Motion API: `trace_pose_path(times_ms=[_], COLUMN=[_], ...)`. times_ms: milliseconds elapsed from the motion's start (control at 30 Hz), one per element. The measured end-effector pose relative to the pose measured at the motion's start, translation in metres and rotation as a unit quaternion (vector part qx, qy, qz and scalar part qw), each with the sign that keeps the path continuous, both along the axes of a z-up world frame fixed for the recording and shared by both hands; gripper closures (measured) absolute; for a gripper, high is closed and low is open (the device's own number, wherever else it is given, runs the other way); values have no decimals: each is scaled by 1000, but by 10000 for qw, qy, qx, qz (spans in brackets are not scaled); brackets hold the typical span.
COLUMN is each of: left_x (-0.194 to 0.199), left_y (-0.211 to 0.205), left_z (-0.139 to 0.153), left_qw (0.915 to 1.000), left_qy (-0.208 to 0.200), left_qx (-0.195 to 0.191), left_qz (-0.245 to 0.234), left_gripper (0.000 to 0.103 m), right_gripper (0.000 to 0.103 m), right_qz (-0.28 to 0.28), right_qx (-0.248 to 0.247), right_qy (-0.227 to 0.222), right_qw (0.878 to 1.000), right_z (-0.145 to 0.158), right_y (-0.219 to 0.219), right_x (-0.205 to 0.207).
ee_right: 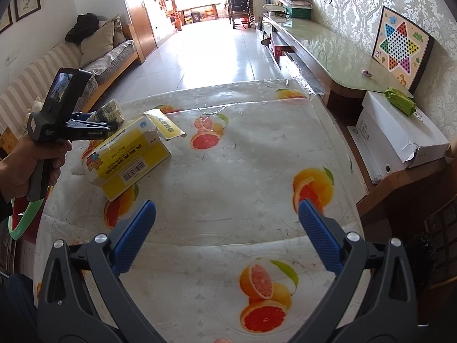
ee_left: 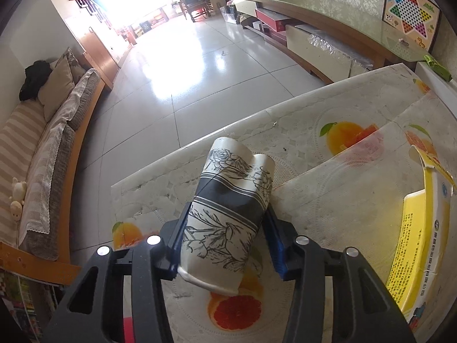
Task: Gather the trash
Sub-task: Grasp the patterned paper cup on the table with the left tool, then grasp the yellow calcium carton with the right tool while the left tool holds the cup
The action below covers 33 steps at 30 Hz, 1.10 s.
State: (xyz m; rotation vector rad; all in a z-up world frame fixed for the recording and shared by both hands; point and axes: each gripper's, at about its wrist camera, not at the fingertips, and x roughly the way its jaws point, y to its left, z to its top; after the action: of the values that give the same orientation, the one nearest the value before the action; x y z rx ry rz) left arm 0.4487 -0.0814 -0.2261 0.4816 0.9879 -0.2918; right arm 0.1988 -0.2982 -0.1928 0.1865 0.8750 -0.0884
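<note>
A white paper cup with a black flower print and a dark band lies tilted between the blue pads of my left gripper. The pads press its sides, and its far end is dented. In the right wrist view the same left gripper, held by a hand, grips the cup at the table's left edge. A yellow and white carton with an open flap lies just right of it, also seen as the carton. My right gripper hangs open over the fruit-print tablecloth, with nothing between its fingers.
A green rim over something red shows below the hand, off the table's left side. A striped sofa lines the left wall. At the right stand a long low cabinet, a white box with a green packet, and a checkers board.
</note>
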Motion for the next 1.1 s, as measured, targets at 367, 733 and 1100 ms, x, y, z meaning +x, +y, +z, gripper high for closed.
trace_pose_path(times_ms=[367,733,1100], left_x=[-27,-97,-138], left_y=[17,71,142], left_z=[21,63,79], left_qw=[9990,9923,9818], left_qy=[-159,-444,-565], left_qx=[-412,-1133,-1673], left_qz=[-8,227,697], left_gripper=[72,72,72], right_gripper=[5,5,5], right_qz=[184,459,7], right_qx=[-55,244,730], right_qy=[26,-67,201], right_qw=[9998,9986,9971], right_z=[1,14,8], right_y=[16,57,124], right_x=[5,33,103])
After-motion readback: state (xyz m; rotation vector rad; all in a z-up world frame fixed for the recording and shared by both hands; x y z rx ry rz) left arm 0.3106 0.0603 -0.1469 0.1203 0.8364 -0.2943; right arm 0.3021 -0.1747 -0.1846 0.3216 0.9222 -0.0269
